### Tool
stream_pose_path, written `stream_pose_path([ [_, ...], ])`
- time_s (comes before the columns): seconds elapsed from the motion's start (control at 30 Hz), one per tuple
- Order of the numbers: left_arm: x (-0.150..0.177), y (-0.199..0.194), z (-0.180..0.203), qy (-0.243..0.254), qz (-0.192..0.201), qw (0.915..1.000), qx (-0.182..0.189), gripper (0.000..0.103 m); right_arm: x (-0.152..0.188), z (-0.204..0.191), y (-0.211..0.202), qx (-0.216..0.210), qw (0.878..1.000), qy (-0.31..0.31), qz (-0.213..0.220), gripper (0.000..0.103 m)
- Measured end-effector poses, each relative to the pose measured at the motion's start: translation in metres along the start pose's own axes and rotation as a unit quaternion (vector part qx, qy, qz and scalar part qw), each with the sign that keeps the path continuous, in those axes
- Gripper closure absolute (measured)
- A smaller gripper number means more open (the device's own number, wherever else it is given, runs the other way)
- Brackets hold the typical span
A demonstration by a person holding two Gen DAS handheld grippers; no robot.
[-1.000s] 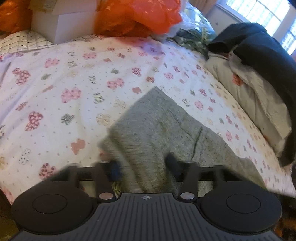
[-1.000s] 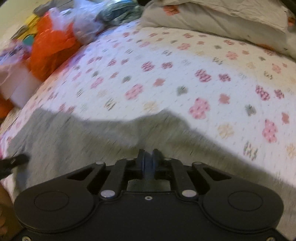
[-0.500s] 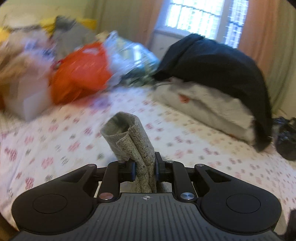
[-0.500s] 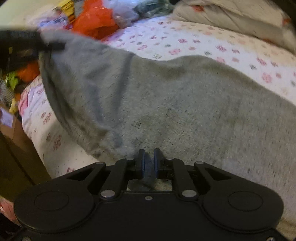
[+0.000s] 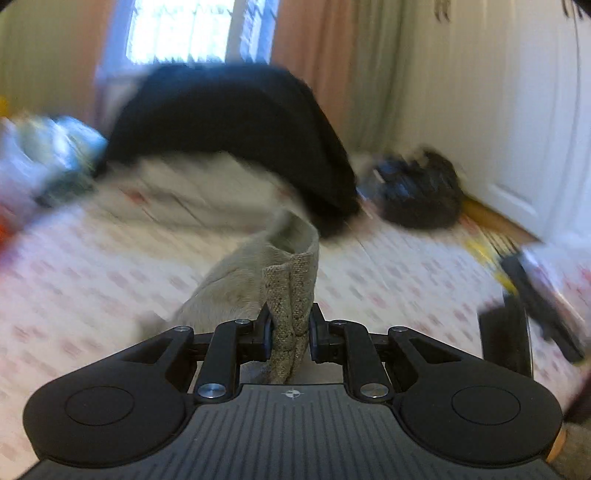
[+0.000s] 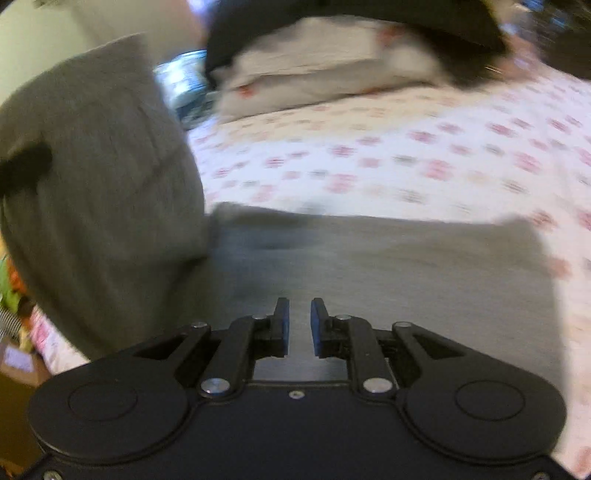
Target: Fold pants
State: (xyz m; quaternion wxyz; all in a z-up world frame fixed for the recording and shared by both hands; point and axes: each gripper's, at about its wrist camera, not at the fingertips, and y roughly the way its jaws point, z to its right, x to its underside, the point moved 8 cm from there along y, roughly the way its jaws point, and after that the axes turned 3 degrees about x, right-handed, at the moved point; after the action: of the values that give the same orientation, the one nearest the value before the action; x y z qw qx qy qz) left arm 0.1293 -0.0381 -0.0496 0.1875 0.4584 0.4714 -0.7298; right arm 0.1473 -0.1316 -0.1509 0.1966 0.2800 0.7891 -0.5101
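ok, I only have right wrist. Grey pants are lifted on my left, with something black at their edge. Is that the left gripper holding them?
Observer: Yes. In the left wrist view the left gripper is shut on a bunched, doubled edge of the pants. Its jaws have just been closing on it.
Operator: Where is it pointing?
Observer: Across the bed, toward a bright window behind the black garment.
Operator: Anything off the bed on that side?
Observer: A dark heap past the bed's edge, near a white door. Too blurred to name.
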Motion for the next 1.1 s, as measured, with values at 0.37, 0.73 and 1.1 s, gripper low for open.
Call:
stream_pose_path([
  [0.37,0.033,0.043,0.039,-0.005,-0.087,0.9957,0.032,0.081,0.014,0.089,-0.027,0.074,0.996,0.058,0.001,0.066],
  [0.73,0.015,0.014,0.048,0.017,-0.064,0.9972,0.034,0.063,-0.011,0.105,-0.063,0.086,0.989,0.098,0.071,0.038],
  [1.1,0.036,0.039,-0.054,-0.056,-0.136,0.984,-0.101,0.06,-0.011,0.058,-0.032,0.031,0.997,0.064,0.035,0.008],
])
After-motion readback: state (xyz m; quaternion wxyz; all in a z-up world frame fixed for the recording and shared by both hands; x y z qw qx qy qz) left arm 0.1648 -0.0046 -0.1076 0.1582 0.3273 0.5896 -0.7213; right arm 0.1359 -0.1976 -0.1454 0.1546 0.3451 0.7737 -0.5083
